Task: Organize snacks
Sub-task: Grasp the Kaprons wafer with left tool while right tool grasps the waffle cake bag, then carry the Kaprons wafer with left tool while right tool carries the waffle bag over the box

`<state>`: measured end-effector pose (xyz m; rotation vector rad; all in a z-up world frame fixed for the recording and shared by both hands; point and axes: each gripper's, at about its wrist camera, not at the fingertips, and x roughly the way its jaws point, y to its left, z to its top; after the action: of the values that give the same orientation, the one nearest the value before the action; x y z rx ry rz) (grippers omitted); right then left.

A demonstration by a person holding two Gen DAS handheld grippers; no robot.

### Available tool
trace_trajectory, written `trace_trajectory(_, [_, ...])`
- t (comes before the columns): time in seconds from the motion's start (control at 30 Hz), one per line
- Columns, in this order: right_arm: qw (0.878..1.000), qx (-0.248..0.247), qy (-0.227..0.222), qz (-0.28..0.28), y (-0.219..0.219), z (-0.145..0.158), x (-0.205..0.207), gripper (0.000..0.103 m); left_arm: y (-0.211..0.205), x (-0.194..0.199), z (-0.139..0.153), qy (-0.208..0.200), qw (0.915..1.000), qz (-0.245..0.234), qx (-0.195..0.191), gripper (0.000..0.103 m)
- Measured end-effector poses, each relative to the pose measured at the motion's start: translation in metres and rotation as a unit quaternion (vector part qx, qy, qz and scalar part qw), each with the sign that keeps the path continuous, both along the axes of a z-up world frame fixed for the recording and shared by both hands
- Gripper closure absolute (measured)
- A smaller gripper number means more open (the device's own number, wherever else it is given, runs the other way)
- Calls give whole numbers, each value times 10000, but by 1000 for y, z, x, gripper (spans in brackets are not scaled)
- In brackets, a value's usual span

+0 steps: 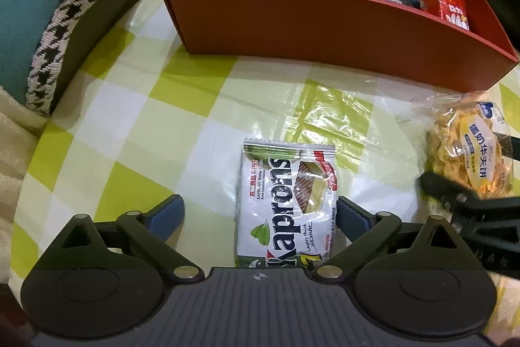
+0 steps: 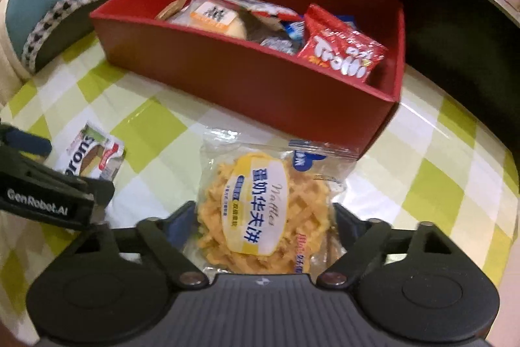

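**Two packets lined up for pickup, red box waiting**

Both should close squarely across each packet's middle, squeeze lightly so wafer and waffle don't crush, then lift over the near wall of the open red cardboard box (image 2: 260,86), already part-filled with snacks.

Left gripper (image 1: 260,213): jaws spread wide over the white-and-green Kaprons wafer packet (image 1: 286,204), flat on the green-and-white checked tablecloth (image 1: 130,126); one pad touching or just beside its edge, other clearly apart.

Right gripper (image 2: 265,217): jaws bracket the clear-wrapped yellow waffle packet (image 2: 260,210) in front of the box. Pads at wrapper edges; firm pinch or not, cannot tell.
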<state>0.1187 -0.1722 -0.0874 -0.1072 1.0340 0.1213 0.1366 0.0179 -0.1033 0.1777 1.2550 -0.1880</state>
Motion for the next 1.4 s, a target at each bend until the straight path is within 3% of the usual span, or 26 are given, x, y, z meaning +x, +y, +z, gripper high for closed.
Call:
trace_trajectory(0.17, [9998, -123, -70, -144, -3, 5, -4, 21, -13, -10, 12, -78, 9997, -198, -76, 38])
trace_trajectory(0.33, [9993, 16, -235, -294, -8, 22, -13, 21, -18, -15, 16, -75, 9996, -250, -76, 39])
trace_trajectory(0.73, [9976, 200, -465, -483, -11, 46, -33, 21, -24, -27, 50, -608, 9976, -284, -149, 39])
trace_trajectory(1.4, [9934, 513, -795, -647, -25, 70, -11, 21, -36, -8, 76, -975, 9946, -72, -352, 38])
